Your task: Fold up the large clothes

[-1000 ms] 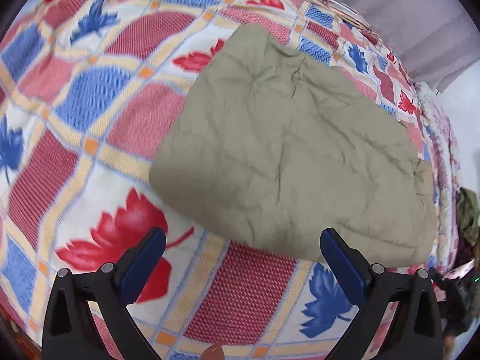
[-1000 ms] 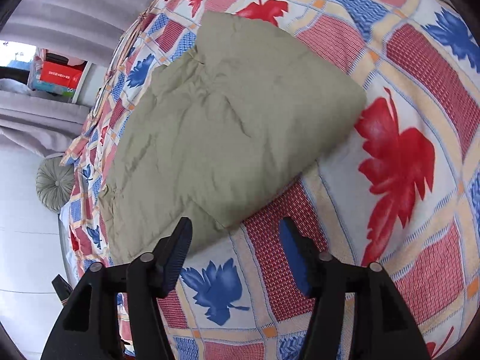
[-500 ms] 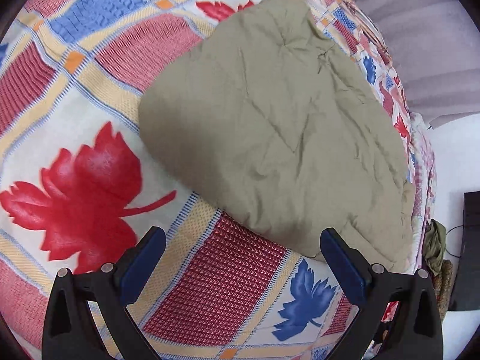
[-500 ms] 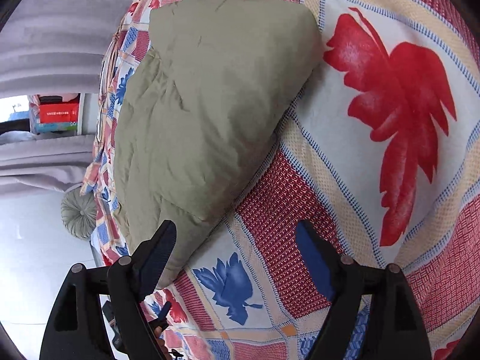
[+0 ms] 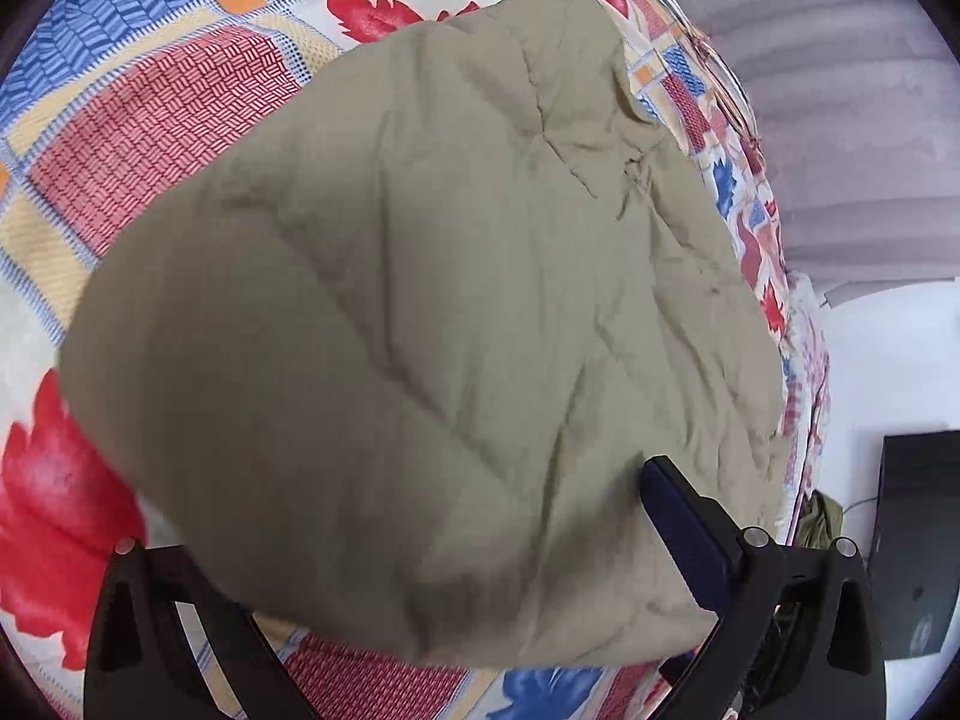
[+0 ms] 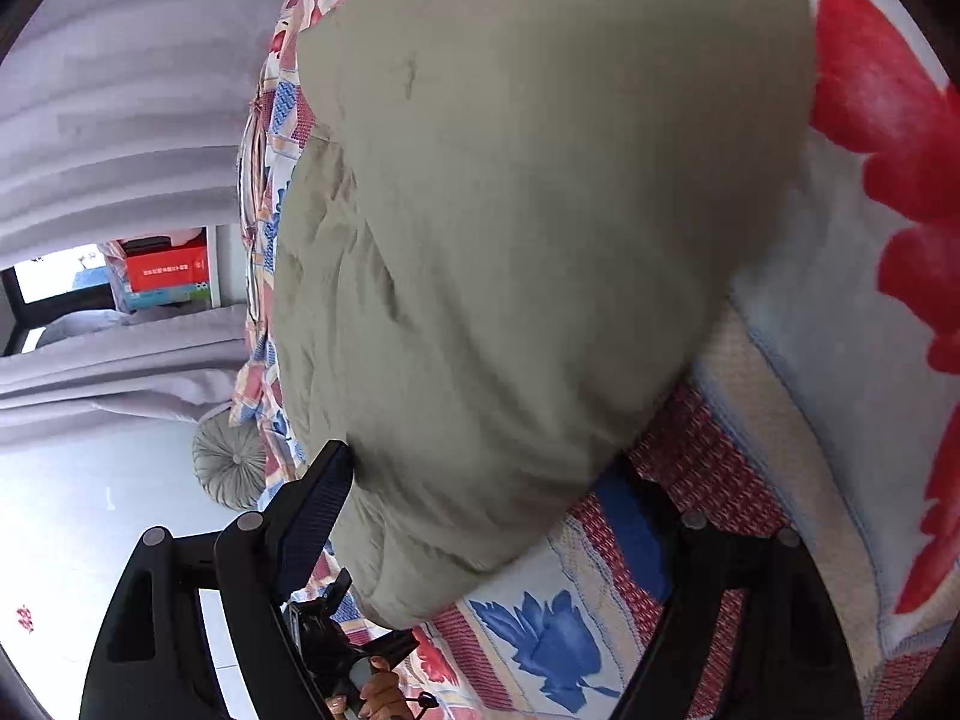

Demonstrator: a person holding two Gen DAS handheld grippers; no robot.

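Observation:
A folded olive-green quilted garment [image 5: 432, 312] lies on the patterned bedspread [image 5: 156, 102]. My left gripper [image 5: 456, 546] is open, with its jaws wide apart around the garment's near edge; the left finger is hidden under the cloth and the right finger [image 5: 684, 528] rests on top. In the right wrist view the same garment [image 6: 528, 228] fills the middle. My right gripper [image 6: 480, 516] is open and straddles the garment's near corner, with one finger [image 6: 312, 510] on the left and the other [image 6: 636, 522] on the bedspread.
Grey curtains [image 5: 840, 90] hang behind the bed. A dark box [image 5: 912, 540] stands on the floor to the right. A round grey cushion [image 6: 228, 468] and a red box [image 6: 168, 267] are beyond the bed. The other gripper [image 6: 354, 660] shows below the garment's corner.
Both grippers have moved forward and down, from short of the garment to around its near edge. They stay open.

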